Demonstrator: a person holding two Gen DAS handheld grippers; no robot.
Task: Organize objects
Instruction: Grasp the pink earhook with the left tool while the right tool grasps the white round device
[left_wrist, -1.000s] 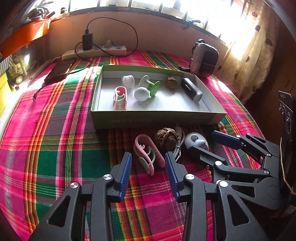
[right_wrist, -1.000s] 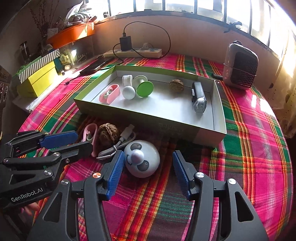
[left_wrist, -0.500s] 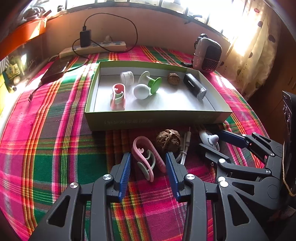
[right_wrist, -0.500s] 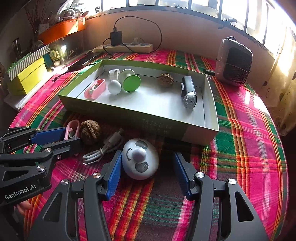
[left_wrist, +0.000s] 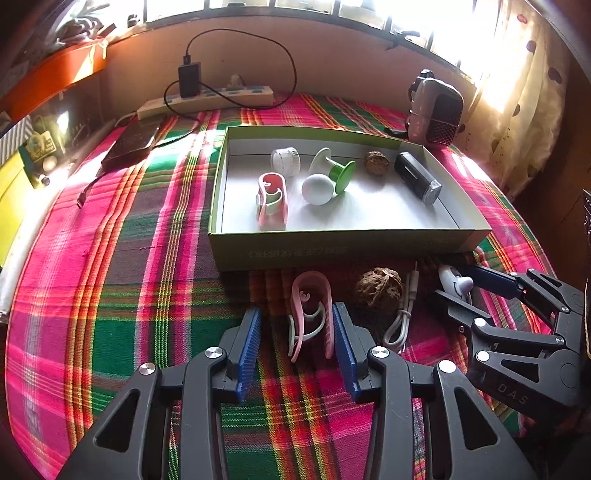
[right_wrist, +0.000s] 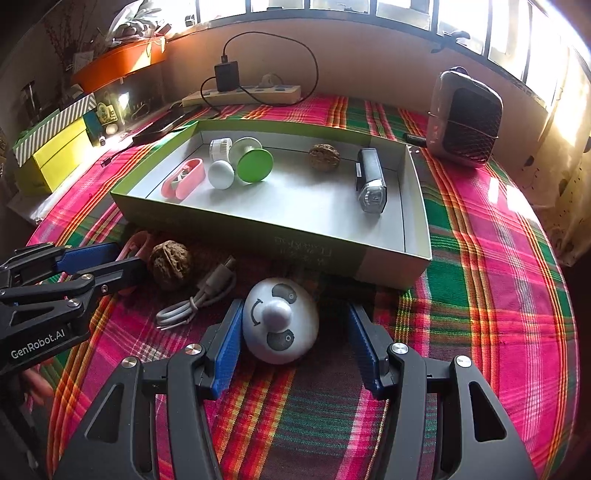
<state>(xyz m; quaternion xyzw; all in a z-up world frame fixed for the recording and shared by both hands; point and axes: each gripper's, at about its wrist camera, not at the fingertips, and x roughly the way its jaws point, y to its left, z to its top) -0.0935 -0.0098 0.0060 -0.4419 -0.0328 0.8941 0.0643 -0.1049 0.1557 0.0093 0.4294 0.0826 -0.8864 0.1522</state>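
Note:
A pink and green clip (left_wrist: 310, 314) lies on the plaid cloth between the blue pads of my left gripper (left_wrist: 295, 347). The right pad is at the clip's side and the left pad stands clear, so this gripper is open. A white panda-faced dome (right_wrist: 280, 321) sits between the pads of my right gripper (right_wrist: 295, 350), which is also open; its left pad is close and its right pad is apart. Each gripper shows in the other's view: the left gripper (right_wrist: 122, 258) and the right gripper (left_wrist: 463, 291). Behind both stands a green box (left_wrist: 332, 251) (right_wrist: 221, 229) holding several small items.
A walnut (left_wrist: 378, 288) (right_wrist: 170, 264) and a coiled white cable (left_wrist: 400, 321) (right_wrist: 199, 299) lie between the two grippers. At the back are a power strip (left_wrist: 207, 101), a dark flat device (left_wrist: 133, 144) and a small heater-like unit (right_wrist: 465, 122). Yellow boxes (right_wrist: 55, 155) stand far left.
Both grippers have crept forward. The pink clip, earlier ahead of the left pads, now lies between them. The panda dome sits deeper between the right pads. Neither has closed.

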